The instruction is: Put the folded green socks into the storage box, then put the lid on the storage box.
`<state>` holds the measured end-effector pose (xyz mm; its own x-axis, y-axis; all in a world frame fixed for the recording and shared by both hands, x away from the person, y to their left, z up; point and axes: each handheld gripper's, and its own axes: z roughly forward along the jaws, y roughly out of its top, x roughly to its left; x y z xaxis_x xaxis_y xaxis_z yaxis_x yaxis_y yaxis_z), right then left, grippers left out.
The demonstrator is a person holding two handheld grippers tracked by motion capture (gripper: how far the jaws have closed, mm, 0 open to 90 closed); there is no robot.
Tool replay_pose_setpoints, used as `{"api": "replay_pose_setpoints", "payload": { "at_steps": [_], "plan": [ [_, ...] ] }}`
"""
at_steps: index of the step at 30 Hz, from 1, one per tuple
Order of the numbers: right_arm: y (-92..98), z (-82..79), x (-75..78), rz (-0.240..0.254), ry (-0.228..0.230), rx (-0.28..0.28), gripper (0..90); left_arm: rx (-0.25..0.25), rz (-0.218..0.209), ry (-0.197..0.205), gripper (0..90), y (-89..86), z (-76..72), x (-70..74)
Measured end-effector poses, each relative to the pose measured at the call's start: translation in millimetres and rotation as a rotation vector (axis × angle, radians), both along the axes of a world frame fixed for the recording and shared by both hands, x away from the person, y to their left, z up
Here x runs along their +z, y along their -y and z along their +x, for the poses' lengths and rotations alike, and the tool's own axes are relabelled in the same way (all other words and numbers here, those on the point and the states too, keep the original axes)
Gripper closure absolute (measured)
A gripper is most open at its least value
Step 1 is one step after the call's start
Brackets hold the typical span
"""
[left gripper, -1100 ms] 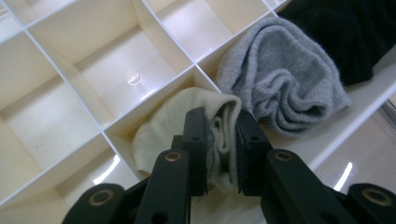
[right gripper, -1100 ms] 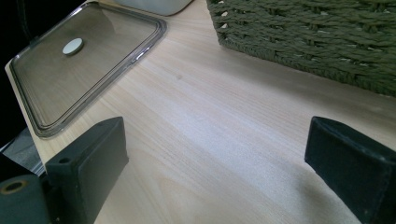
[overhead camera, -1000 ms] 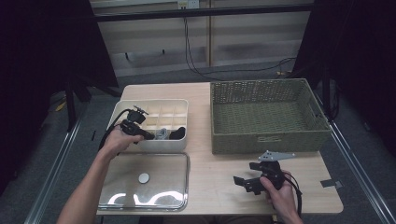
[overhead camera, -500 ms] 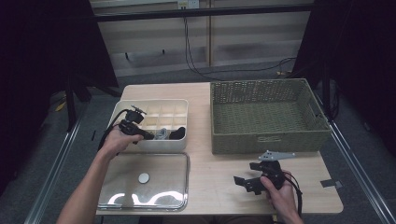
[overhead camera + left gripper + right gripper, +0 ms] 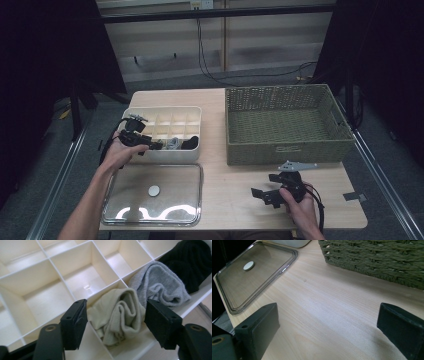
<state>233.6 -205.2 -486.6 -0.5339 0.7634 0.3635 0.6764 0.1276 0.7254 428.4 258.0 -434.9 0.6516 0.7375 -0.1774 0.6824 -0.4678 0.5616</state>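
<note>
L gripper [image 5: 116, 322] over near row of white divider box [image 5: 131, 113], jaws spread, just been opening; cream sock [image 5: 117, 315] between them, lying crumpled in its compartment, pads clear of it on both sides. Grey sock [image 5: 160, 287] in next compartment along, touching cream one over the divider; black sock [image 5: 190, 262] in the one past that. Other compartments bare. In high view L gripper [image 5: 150, 144] at box's near-left edge, hand behind it. R gripper [image 5: 329, 337] low over bare tabletop [image 5: 332, 305], jaws spread wide, nothing between. In high view R gripper [image 5: 265, 192] near front edge, just in front of wicker basket [image 5: 287, 150]. Clear lid [image 5: 175, 172] flat on table in front of box, white knob [image 5: 154, 190] at centre.
</note>
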Motion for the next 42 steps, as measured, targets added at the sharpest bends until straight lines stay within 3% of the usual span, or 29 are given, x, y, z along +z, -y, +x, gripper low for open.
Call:
{"api": "replay_pose_setpoints", "payload": {
  "at_steps": [7,11,12,15,18,20,24,27,29,31,42],
  "plan": [
    [0.1,1.2,-0.2,0.009,0.003,-0.009,2.9,0.017,-0.055,0.046,31.6,-10.2,-10.3,4.2],
    [-2.1,3.2,0.1,0.010,0.007,-0.018,2.7,0.014,-0.088,0.028,26.3,-16.0,-11.4,7.2],
    [-3.2,4.0,0.5,0.006,0.006,-0.019,2.6,0.015,-0.086,0.039,26.0,-18.5,-11.9,8.7],
    [-6.6,5.8,3.4,0.005,0.021,-0.011,2.3,0.024,-0.137,0.060,25.0,-25.3,-15.2,12.3],
    [-11.7,8.4,5.0,-0.016,0.020,-0.013,3.5,0.022,-0.136,0.077,24.5,-31.0,-19.7,16.0],
    [-14.4,10.0,4.5,-0.004,0.011,-0.002,4.0,0.017,-0.136,0.081,26.5,-35.1,-24.4,18.4],
    [-20.6,9.1,6.6,-0.055,0.037,-0.013,8.1,0.014,-0.159,0.111,29.0,-41.5,-34.8,22.7],
    [-23.4,12.6,6.2,-0.028,0.014,-0.006,13.5,-0.001,-0.189,0.107,27.7,-43.1,-44.3,26.2],
    [-26.2,13.9,6.4,-0.032,0.018,0.000,15.1,-0.006,-0.190,0.129,28.0,-42.6,-51.5,28.8],
    [-29.0,15.2,7.1,-0.029,0.020,0.016,17.5,-0.027,-0.229,0.137,29.9,-43.0,-58.1,30.0],
    [-49.6,22.9,14.2,-0.013,0.000,0.078,29.0,0.000,-0.247,0.149,41.0,-59.7,-87.6,23.3]
  ]
}}
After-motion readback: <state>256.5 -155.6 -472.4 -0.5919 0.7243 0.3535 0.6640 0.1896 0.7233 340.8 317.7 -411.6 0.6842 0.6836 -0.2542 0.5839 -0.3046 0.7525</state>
